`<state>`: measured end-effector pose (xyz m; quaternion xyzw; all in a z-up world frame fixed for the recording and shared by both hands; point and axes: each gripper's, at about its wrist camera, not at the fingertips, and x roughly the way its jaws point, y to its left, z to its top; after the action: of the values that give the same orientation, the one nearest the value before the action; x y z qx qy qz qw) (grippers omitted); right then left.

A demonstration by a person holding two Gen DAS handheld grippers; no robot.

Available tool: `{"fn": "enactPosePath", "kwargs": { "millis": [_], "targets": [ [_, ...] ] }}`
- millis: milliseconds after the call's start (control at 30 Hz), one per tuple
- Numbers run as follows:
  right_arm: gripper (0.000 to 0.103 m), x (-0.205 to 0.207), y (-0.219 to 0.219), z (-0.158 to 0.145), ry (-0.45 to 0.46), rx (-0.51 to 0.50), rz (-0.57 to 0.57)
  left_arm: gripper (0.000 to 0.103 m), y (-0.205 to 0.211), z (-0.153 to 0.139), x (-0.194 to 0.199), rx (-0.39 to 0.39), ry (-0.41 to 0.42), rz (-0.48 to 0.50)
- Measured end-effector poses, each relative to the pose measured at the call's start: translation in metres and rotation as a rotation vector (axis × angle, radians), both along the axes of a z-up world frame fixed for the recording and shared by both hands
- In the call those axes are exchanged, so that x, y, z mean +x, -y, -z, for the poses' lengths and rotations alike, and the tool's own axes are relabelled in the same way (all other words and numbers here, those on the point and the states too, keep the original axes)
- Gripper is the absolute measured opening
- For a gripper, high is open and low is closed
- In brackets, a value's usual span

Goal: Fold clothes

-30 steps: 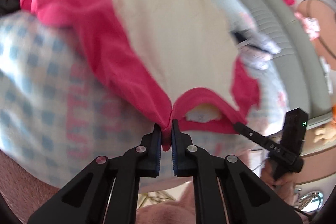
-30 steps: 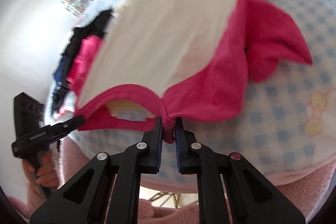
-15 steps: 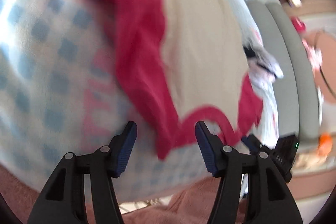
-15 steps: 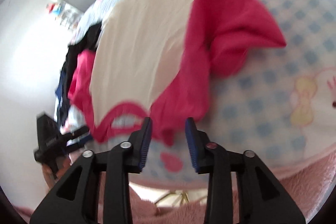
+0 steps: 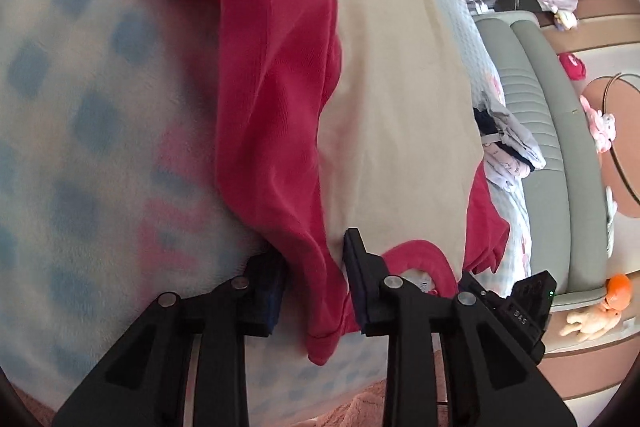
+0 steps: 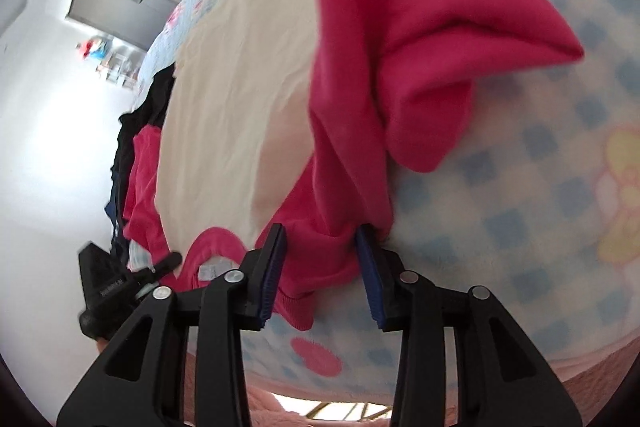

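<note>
A cream shirt (image 5: 400,127) with pink sleeves (image 5: 272,87) lies on a blue-checked blanket (image 5: 100,147), its pink collar (image 5: 416,255) toward me. My left gripper (image 5: 314,259) straddles a fold of one pink shoulder; its jaws are closing, and the cloth between them looks loose. The right gripper (image 6: 320,235) straddles the other pink shoulder (image 6: 332,259), jaws opening, cloth loose between them. That side's sleeve (image 6: 420,47) is bunched up on the blanket (image 6: 520,207). Each wrist view shows the other gripper beside the collar: right (image 5: 516,307), left (image 6: 116,287).
A heap of pale printed clothes (image 5: 508,143) lies past the shirt, with a grey-green padded bench (image 5: 540,147) behind it. Dark and pink garments (image 6: 136,131) are piled at the blanket's far edge. A doll (image 5: 592,319) lies near the bench. Pink fleece (image 6: 580,379) borders the near edge.
Both grippers let go of the pinched pink shoulder seams and opened, then sank lower over the shoulders. The left jaws have narrowed again since half a second ago.
</note>
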<state>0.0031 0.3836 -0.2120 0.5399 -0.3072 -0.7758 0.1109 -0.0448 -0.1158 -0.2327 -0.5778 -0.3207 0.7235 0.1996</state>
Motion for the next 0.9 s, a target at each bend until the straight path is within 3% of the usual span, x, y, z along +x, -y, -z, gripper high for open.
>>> {"fn": "enactPosePath", "kwargs": {
  "millis": [67, 100, 133, 200, 433, 567, 633, 733, 900],
  "targets": [
    [0.037, -0.005, 0.013, 0.004, -0.004, 0.038, -0.023, 0.026, -0.007, 0.002, -0.003, -0.001, 0.001, 0.000],
    [0.024, -0.006, 0.018, 0.002, -0.012, 0.052, -0.036, 0.019, -0.011, 0.000, -0.002, -0.010, -0.007, -0.003],
    [0.016, -0.005, 0.021, -0.002, -0.026, 0.053, -0.051, 0.012, -0.014, -0.006, -0.001, -0.014, -0.026, 0.000],
    [0.010, -0.002, 0.024, -0.013, -0.056, 0.059, -0.063, 0.010, -0.016, -0.018, 0.002, -0.038, -0.065, 0.006],
    [0.006, 0.019, 0.027, -0.046, -0.117, 0.136, -0.096, 0.004, 0.005, -0.029, 0.019, -0.074, -0.073, 0.001],
    [0.007, 0.014, 0.021, -0.012, 0.006, 0.188, -0.089, 0.006, 0.011, -0.008, 0.021, -0.058, -0.009, 0.003],
    [0.007, 0.018, 0.015, -0.012, 0.018, 0.175, -0.080, 0.007, 0.013, -0.005, 0.022, -0.051, 0.016, 0.002],
    [0.007, 0.025, 0.016, -0.032, -0.008, 0.247, -0.085, 0.011, 0.008, -0.026, 0.030, -0.188, -0.046, 0.058],
    [0.008, 0.034, 0.015, -0.071, -0.082, 0.304, -0.073, 0.013, -0.008, -0.068, 0.036, -0.234, -0.206, 0.144]
  ]
}}
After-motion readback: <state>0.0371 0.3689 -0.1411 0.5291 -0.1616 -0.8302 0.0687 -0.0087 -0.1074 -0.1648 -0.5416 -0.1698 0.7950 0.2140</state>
